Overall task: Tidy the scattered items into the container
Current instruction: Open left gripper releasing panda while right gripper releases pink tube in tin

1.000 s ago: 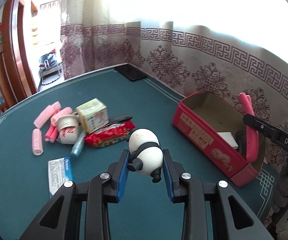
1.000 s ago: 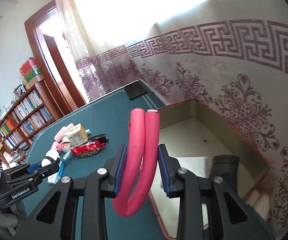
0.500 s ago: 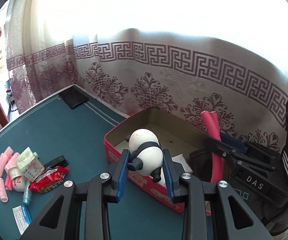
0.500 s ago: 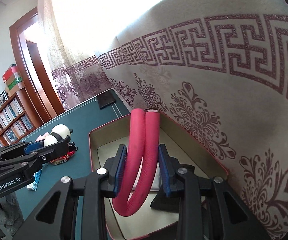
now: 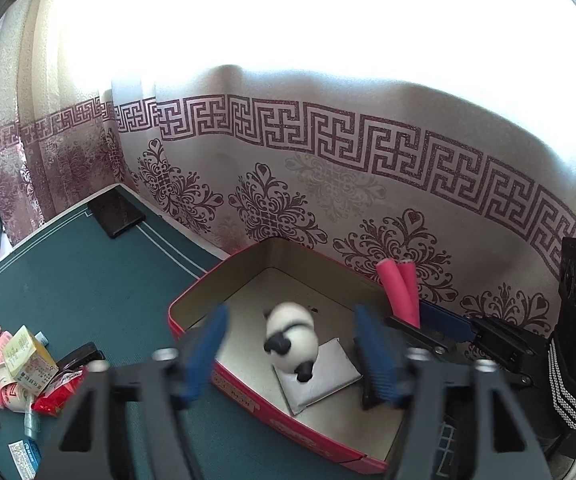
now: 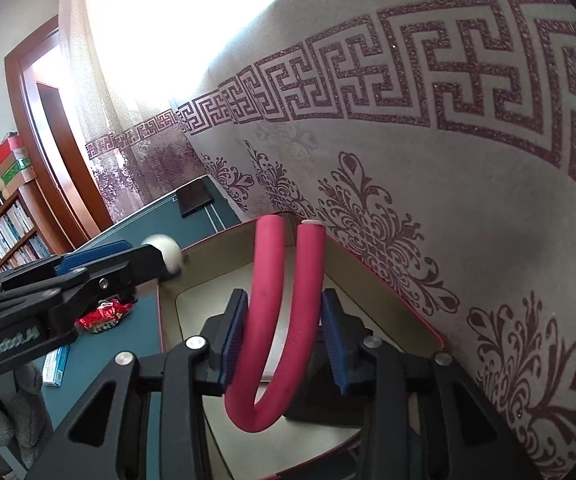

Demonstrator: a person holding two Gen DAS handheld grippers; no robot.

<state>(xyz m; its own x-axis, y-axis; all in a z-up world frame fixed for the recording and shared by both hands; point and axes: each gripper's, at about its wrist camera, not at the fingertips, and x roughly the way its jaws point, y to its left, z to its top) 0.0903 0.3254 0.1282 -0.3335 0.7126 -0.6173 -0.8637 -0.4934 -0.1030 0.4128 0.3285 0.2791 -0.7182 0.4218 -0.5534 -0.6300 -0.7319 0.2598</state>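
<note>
In the left wrist view, the left gripper (image 5: 292, 354) has its blue fingers (image 5: 203, 350) spread wide and still opening, blurred, gripping nothing; the panda toy (image 5: 291, 338) sits between them but clear of both pads, over the inside of the red box (image 5: 247, 394) and just above a white packet (image 5: 320, 376) lying on the box floor. The box stands on the green bench (image 5: 87, 276) against the patterned curtain (image 5: 328, 184). The scattered items (image 5: 15, 368), pink rollers, a small carton and a red wrapper, lie well to the left. In the right wrist view, the right gripper (image 6: 283, 332) is also opening, its fingers (image 6: 233, 332) on either side of the bent pink foam roller (image 6: 283, 320), which they touch, over the box interior. Whether they still press on it is unclear.
</note>
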